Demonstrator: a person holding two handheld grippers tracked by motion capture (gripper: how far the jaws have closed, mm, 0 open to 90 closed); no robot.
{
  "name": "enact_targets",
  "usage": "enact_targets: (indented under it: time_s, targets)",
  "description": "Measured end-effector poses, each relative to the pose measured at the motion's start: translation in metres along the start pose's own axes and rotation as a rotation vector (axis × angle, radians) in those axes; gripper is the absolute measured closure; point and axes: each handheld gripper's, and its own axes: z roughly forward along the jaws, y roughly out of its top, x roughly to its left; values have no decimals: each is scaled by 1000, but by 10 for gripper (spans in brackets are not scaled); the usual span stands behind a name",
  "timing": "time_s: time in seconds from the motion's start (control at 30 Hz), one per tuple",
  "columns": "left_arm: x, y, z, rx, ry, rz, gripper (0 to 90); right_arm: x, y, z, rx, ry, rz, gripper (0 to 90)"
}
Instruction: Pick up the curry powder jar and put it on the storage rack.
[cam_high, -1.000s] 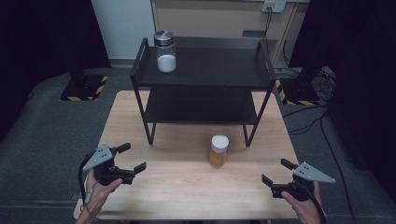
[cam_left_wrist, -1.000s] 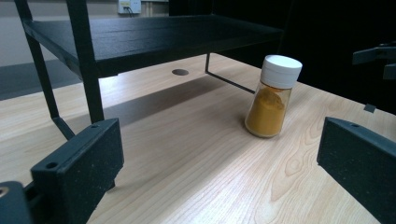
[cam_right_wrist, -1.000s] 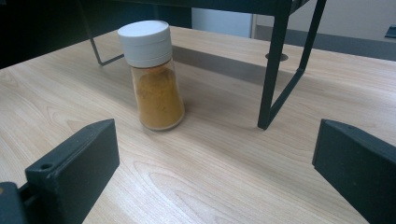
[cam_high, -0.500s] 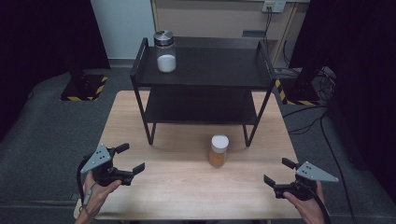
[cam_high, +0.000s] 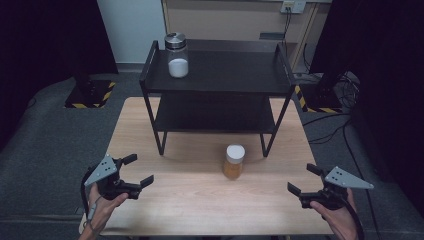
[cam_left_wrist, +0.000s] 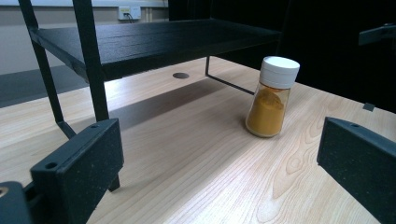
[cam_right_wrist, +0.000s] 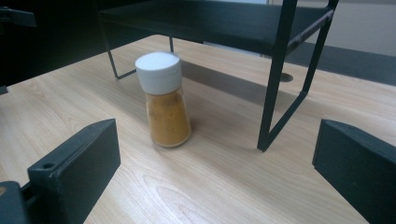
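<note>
Black rack (cam_high: 220, 80) stands just behind spice jar (cam_high: 233, 161).

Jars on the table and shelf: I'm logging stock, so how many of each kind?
Clear glass jar with silver lid, white powder: 1
Small glass jar with white cap, orange powder: 1
Total: 2
</note>
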Motion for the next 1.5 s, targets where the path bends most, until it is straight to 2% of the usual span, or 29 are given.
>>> enact_targets:
  time_s: [0.33,0.67,0.8,1.17,1.5]
  targets:
    - [1,0,0,3,-9,1,0,0,36,-7,0,32,-26,13]
    - [2,-1,-1,-4,-13,-1,0,-5,72,-6,37,79,-40,11]
    - [2,-1,0,0,-19,-2,0,-7,85,-4,57,99,-63,11]
    - [2,0,0,6,-26,1,0,-11,106,10,82,123,-95,15]
    - [2,0,0,11,-29,6,0,-12,118,37,136,152,-109,15]
